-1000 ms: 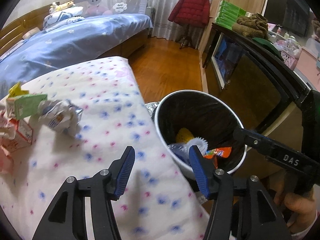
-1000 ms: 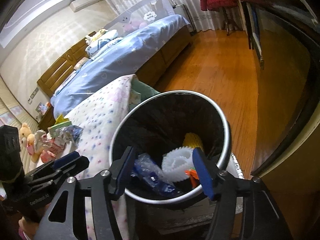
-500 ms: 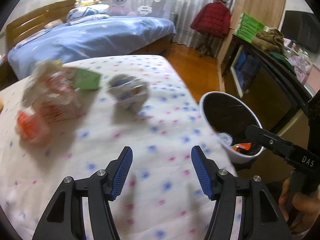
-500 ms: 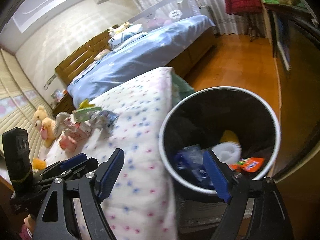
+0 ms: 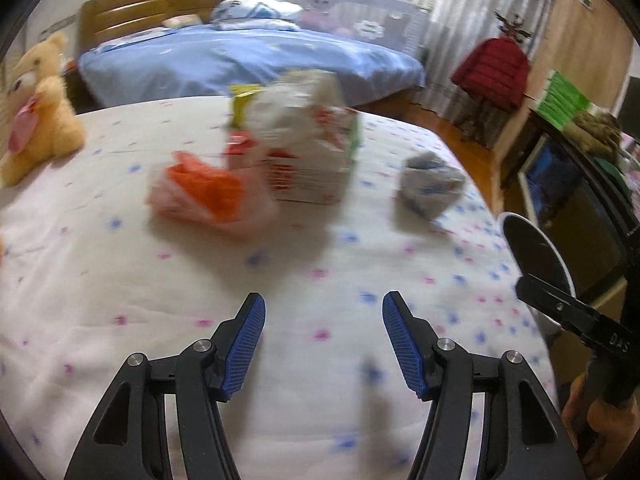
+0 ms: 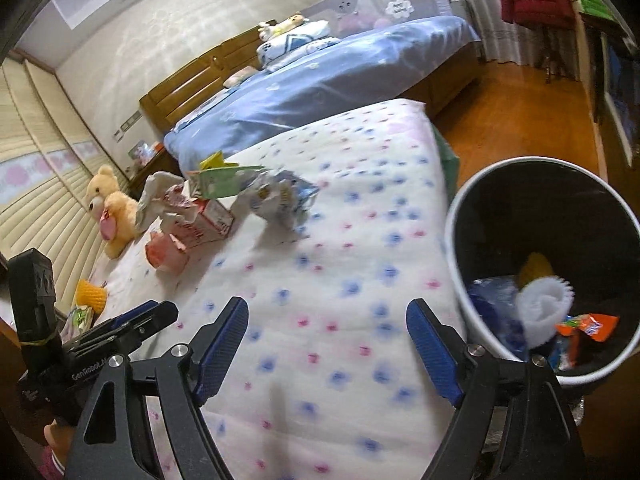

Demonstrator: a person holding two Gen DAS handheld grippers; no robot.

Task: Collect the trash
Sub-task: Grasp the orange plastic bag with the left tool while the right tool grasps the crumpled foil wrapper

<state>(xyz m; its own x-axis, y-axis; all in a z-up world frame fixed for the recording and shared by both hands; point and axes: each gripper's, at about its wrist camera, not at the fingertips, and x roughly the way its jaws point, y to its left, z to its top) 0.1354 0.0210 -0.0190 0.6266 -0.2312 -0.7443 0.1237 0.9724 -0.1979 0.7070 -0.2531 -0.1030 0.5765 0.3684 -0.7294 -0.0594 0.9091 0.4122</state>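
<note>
Trash lies on a white quilt (image 5: 120, 300) dotted blue and pink: an orange and pink wrapper (image 5: 200, 192), a red-and-white carton (image 5: 304, 160) with a green box (image 6: 220, 180) behind it, and a crumpled white-and-blue wrapper (image 5: 430, 186) (image 6: 280, 198). My left gripper (image 5: 323, 310) hovers open over bare quilt in front of this pile, nothing between its blue pads. My right gripper (image 6: 327, 316) is open and empty too, over the quilt beside the black bin (image 6: 460, 216), which holds a white roll (image 6: 544, 308), blue plastic and an orange packet (image 6: 592, 326).
A yellow teddy bear (image 5: 40, 112) sits at the quilt's left edge, a small yellow net (image 6: 90, 294) near it. A blue bed (image 6: 340, 76) stands behind, wooden floor (image 6: 520, 116) and a dark cabinet to the right. A red jacket (image 5: 496, 68) hangs on a stand.
Both grippers swung left away from the bin toward the quilt. The trash pile now lies ahead of the left gripper, and the right gripper's jaws have widened.
</note>
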